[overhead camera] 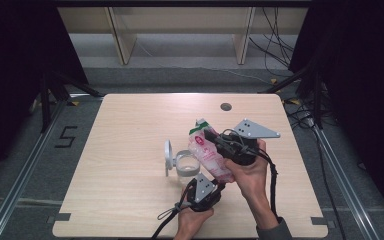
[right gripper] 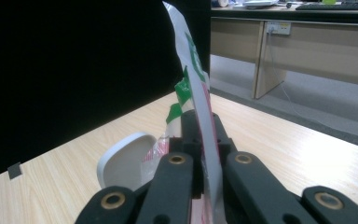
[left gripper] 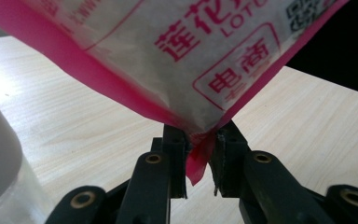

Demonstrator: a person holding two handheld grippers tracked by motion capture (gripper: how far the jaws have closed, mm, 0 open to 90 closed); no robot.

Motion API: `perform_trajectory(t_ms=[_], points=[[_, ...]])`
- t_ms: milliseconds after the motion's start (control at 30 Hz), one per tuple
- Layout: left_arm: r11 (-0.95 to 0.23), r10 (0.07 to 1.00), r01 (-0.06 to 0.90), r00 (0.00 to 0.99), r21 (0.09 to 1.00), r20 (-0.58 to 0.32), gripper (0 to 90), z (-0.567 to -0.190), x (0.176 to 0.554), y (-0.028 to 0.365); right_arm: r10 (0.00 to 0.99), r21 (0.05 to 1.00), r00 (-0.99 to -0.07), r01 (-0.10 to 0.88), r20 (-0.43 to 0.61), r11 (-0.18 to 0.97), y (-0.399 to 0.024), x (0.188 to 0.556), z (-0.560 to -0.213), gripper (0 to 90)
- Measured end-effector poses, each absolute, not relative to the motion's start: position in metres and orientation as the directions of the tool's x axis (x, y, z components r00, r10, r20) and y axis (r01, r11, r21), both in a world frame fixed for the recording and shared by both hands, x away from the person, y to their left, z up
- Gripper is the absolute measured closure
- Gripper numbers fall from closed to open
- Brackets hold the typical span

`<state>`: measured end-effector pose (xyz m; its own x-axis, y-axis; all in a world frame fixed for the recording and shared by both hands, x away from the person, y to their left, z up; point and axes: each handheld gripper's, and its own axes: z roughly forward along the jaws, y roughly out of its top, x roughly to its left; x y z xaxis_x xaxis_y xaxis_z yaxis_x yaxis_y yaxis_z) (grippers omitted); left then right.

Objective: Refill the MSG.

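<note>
**Two grippers hold a pink bag above a jar**

A pink-and-white printed plastic bag [overhead camera: 209, 155] is held tilted over the pale wooden table [overhead camera: 130, 150]. The right gripper [overhead camera: 211, 136] clamps its green-edged top; the left gripper [left gripper: 199, 161] pinches its bottom pink corner. Just beside it stands a clear plastic jar [overhead camera: 185, 162] with an open white lid [overhead camera: 168, 156].

The plastic bag [overhead camera: 210, 152] is showing a translucent white body with bright pink edging, red printed characters and a green-and-white top. The container [overhead camera: 186, 163] beside it is looking clear, its open lid [overhead camera: 168, 156] white. The table [overhead camera: 130, 140] is showing pale wood grain, and both grippers' jaws are appearing black.
</note>
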<state>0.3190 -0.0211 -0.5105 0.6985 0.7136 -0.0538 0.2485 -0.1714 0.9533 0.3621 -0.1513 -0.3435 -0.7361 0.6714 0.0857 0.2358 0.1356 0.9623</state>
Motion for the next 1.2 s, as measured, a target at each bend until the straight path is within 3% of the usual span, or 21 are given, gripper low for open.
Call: perform_trajectory(t_ms=[267,500,700,1200], points=[[-0.095,0.732,0.295,0.668,0.951,-0.134,77.1,-0.514,0.313,-0.029,0.674,0.956,-0.732,0.257,0.095,0.144,-0.146,0.366,-0.346,90.0],[-0.108,0.726,0.243,0.682,0.964,-0.090,77.1,-0.515,0.319,-0.029,0.669,0.959,-0.737,0.248,0.093,0.140,-0.142,0.369,-0.347,90.0],[-0.088,0.738,0.286,0.662,0.954,-0.130,77.1,-0.516,0.317,-0.029,0.670,0.955,-0.735,0.262,0.105,0.138,-0.139,0.371,-0.349,90.0],[-0.089,0.742,0.258,0.662,0.962,-0.109,77.0,-0.515,0.318,-0.030,0.663,0.956,-0.746,0.238,0.066,0.173,-0.130,0.378,-0.350,90.0]])
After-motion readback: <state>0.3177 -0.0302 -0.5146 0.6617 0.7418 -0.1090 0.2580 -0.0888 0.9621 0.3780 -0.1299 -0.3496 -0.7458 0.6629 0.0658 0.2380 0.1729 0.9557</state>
